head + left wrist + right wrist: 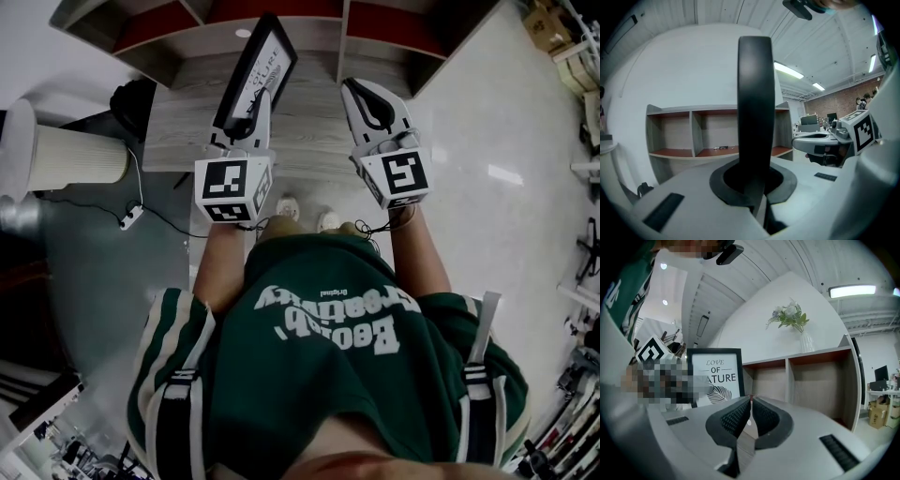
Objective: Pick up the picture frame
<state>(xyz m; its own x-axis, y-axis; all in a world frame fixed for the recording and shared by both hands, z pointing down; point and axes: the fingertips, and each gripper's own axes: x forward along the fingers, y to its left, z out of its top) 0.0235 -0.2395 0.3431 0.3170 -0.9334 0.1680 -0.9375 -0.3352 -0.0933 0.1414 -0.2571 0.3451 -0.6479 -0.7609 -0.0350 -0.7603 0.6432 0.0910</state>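
Observation:
The black picture frame [255, 73] with a white print reading "LOVE OF NATURE" is held up in front of the shelf unit, and my left gripper [251, 111] is shut on its lower edge. In the left gripper view the frame [755, 108] shows edge-on as a dark upright bar rising from between the jaws. The right gripper view shows its face [717, 376] at the left. My right gripper [367, 105] hovers to the right of the frame, shut with nothing between its pads [750, 414].
A grey wooden shelf unit [309, 37] with red-lined compartments stands ahead, its top bearing a vase of flowers [792, 324]. A white cylindrical appliance [66, 155] and a cable lie on the floor at the left. Boxes [553, 28] sit at the far right.

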